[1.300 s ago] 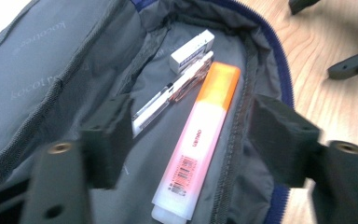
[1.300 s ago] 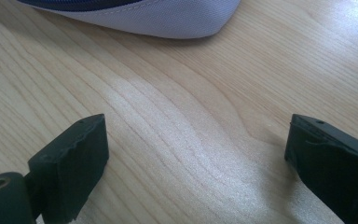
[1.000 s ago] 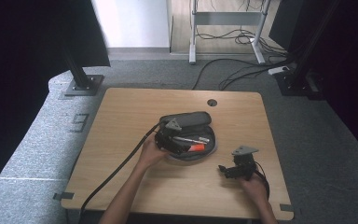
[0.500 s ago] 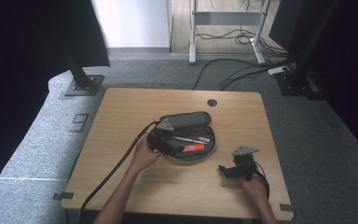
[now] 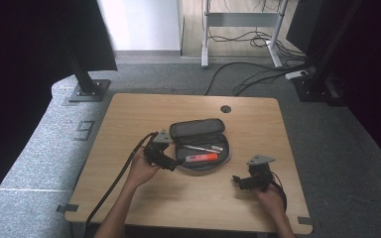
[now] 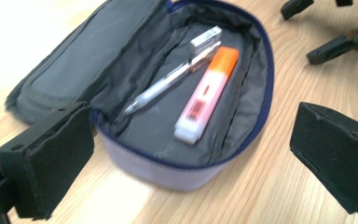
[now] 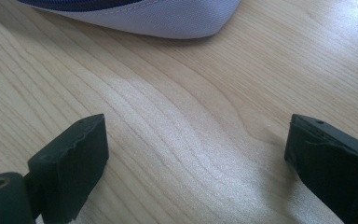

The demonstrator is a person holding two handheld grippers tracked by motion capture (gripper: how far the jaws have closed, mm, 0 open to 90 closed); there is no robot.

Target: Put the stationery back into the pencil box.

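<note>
high view: my left gripper (image 5: 167, 159) at left end of open pencil case (image 5: 198, 144), jaws just spread, nothing between. left gripper view: pen (image 6: 168, 81), highlighter (image 6: 207, 93) lie inside, reachable. right gripper view: my right gripper (image 7: 196, 168) spread, parked over table (image 7: 177, 116).

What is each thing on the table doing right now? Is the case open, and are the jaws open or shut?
Pencil case: unzipped, lid flipped back, lying flat.
Orange highlighter: capped, lying inside the case.
Pen: lying inside the case beside the highlighter.
Left gripper: jaws have just been opening, now wide, nothing between them.
Right gripper: jaws open, empty, over bare table.
</note>
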